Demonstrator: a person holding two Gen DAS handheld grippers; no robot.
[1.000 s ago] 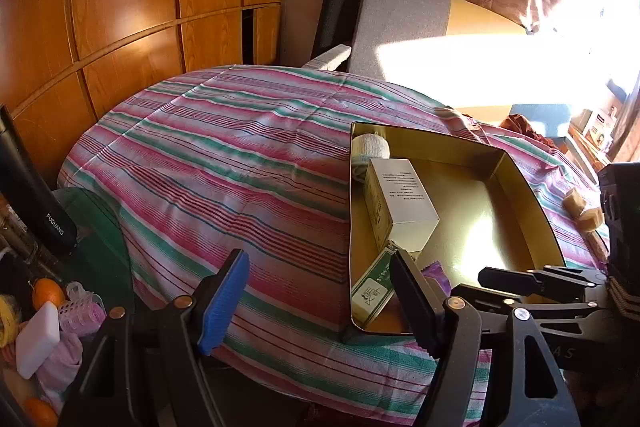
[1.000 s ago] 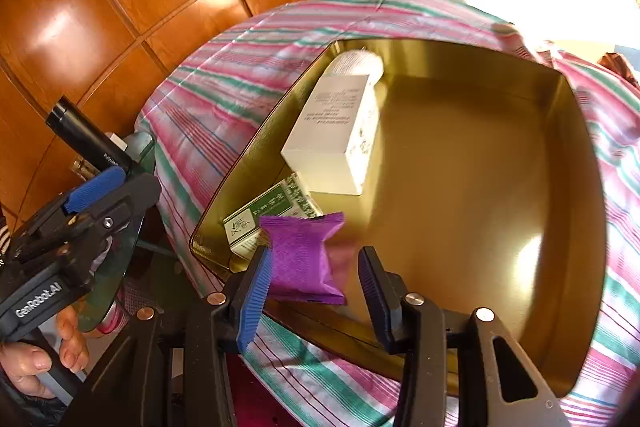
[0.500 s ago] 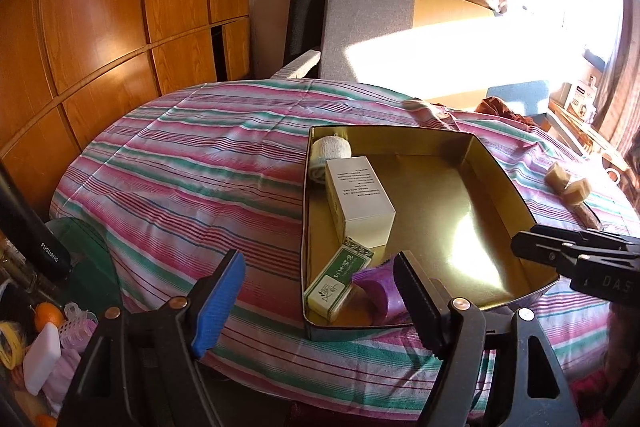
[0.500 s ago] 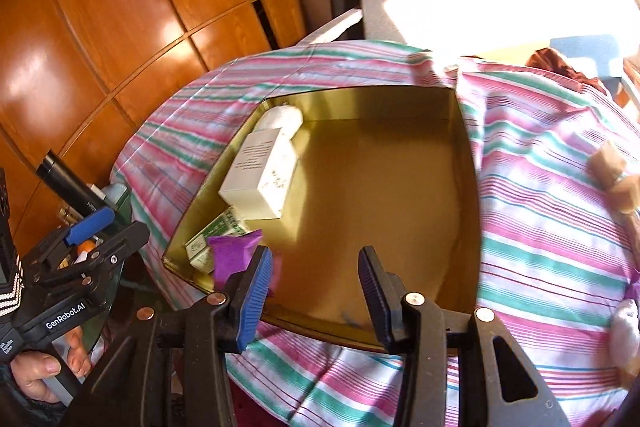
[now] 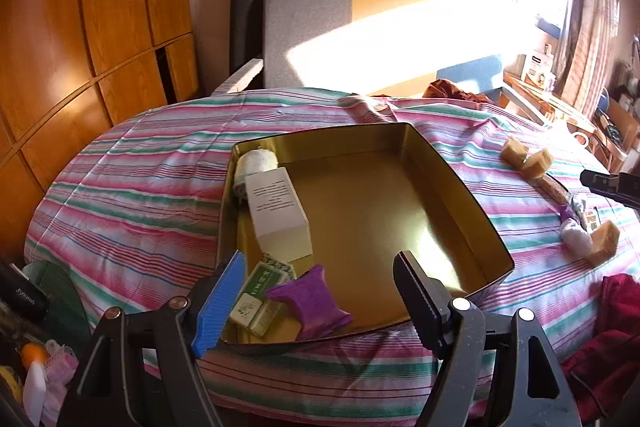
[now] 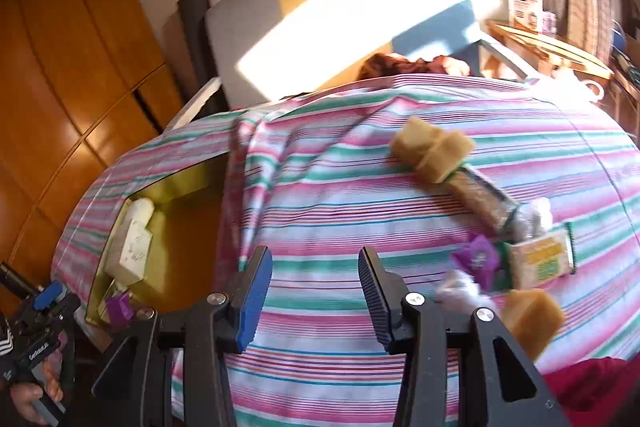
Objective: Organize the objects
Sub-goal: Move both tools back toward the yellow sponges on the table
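Left wrist view: the left gripper (image 5: 320,291) hung with its jaws apart and nothing between them, at the near edge of the gold rectangular metal tin (image 5: 460,187). Along the tin's left wall lay a white gauze roll (image 5: 256,163) at the far end, then a white cardboard box (image 5: 280,211), a green-and-white flat packet (image 5: 260,295) and, nearest, a purple foil sachet (image 5: 312,299). The tin's right part was bare.

Right wrist view: the right gripper (image 6: 316,291) was spread wide and empty above the pink-and-green striped tablecloth (image 6: 340,187) — well right of the tin. The unsorted items lay further right: tan sponge-like cubes (image 6: 432,149), a long brown wrapped bar (image 6: 480,203), a small purple wrapper (image 6: 478,259) and a yellow-green flat packet (image 6: 540,259).

Recommended procedure: approach one item at a time, centre it between the pads, and close gently — the crowded wrappers overlap, so a neighbour could probably be dragged along.
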